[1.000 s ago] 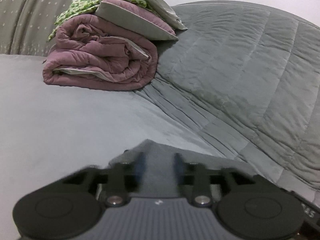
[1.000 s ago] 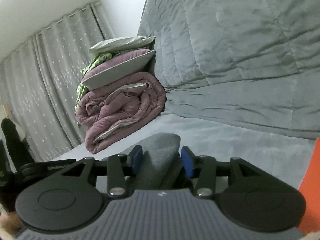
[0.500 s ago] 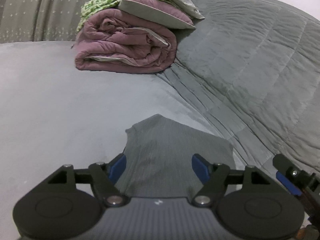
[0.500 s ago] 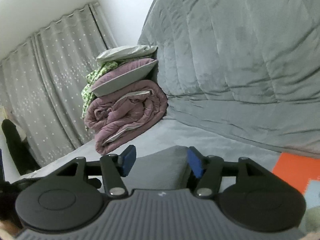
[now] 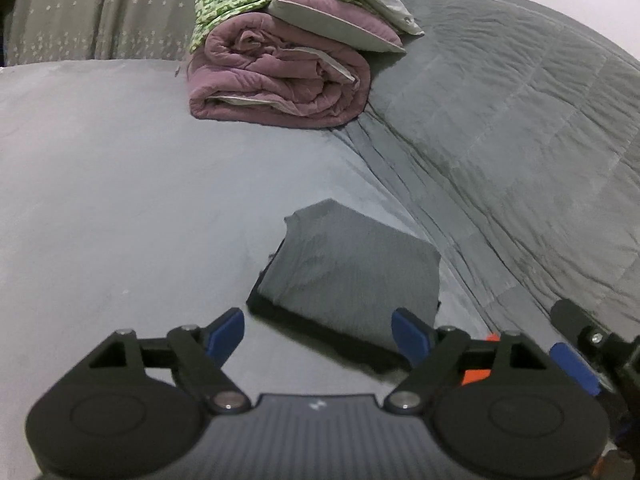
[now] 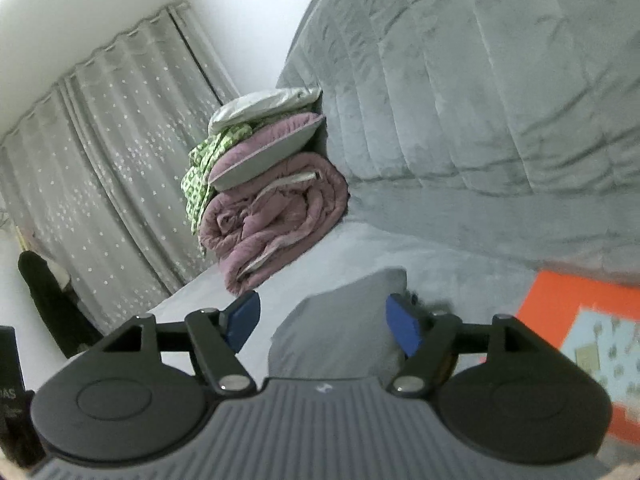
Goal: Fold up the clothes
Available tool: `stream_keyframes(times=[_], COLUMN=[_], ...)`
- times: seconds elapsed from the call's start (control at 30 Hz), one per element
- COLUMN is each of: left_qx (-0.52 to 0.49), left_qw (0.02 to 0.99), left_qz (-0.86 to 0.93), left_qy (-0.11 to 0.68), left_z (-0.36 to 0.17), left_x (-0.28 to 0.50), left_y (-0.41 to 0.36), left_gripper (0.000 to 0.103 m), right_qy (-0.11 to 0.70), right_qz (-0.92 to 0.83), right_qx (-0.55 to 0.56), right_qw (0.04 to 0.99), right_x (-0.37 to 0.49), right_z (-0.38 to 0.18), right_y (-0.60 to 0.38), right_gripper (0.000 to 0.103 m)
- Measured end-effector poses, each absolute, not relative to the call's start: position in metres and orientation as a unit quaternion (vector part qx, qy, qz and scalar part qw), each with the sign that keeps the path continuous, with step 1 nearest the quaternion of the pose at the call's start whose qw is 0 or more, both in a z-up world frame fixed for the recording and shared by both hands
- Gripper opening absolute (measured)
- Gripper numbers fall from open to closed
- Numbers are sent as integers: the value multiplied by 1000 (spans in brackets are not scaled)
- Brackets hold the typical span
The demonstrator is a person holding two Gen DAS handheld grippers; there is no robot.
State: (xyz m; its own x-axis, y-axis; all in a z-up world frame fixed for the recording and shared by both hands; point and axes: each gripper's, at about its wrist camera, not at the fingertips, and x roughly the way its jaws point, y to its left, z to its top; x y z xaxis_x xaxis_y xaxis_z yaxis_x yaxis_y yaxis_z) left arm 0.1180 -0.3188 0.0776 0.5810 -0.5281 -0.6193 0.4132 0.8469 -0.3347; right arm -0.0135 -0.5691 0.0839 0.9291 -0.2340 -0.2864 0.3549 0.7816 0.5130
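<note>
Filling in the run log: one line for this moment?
left gripper: jaws just opened, empty | right gripper: jaws just opened, empty | folded grey garment: released on bed

White letters "AS" show on a black object (image 6: 10, 396) at the right wrist view's left edge, cut off by the frame. Nothing else is legible.

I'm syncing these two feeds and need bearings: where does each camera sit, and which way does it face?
Left wrist view: on the left gripper, jaws open, looking down across the bed at the folded grey garment; the right gripper's tip shows at the right edge.
Right wrist view: on the right gripper, jaws open, facing more level toward the curtain; an orange item at right.
Shared: the garment, the purple rolled quilt and the grey headboard cover.
</note>
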Motion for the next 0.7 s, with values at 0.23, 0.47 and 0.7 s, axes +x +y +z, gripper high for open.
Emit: stream_keyframes(times=[0.23,0.47,0.7], left_qx=[-13,77,122], left_qw=[884,878,863], left_qz=[-260,-244,-244], left_qy=[388,404,426], left_z=[77,59,39], left_x=[89,76,68], left_y=[-303,-307,-324], left_gripper=[94,102,102], right_qy=[147,200,224], right_qz=[-162,-167,-207], right_qx=[275,249,234], right_qw=[936,933,923], right_x=[-20,-15,-18], right_z=[71,50,38], right_y=[-544,-537,-545], right_gripper=[88,102,103])
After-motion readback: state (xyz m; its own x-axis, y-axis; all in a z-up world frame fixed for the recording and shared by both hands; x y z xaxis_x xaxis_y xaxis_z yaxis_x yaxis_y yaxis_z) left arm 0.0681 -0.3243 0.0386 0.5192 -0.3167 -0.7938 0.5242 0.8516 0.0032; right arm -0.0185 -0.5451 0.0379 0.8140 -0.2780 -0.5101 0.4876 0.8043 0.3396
